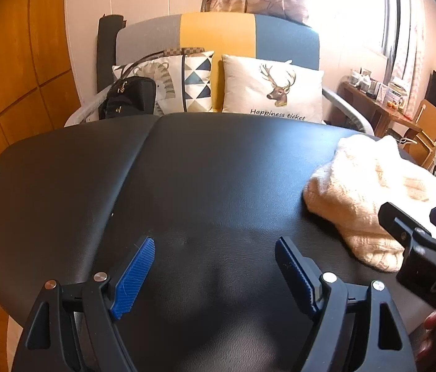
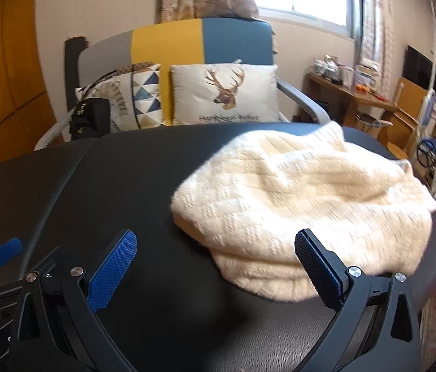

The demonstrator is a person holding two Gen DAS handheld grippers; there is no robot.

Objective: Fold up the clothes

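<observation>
While both my tongs hover spread wide and level over the black tabletop [image 1: 187,170], left tongs [image 1: 215,266] sit left of the cream sweater [image 2: 295,204], right tongs [image 2: 215,260] at its near edge.

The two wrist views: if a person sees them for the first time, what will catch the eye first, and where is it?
The cream knitted garment stands out most, lying bunched on the right part of the black padded table. Next, the blue-padded right gripper and left gripper are both open and hold nothing above the table. Behind the table, a deer cushion leans on a grey, yellow and blue sofa.
</observation>
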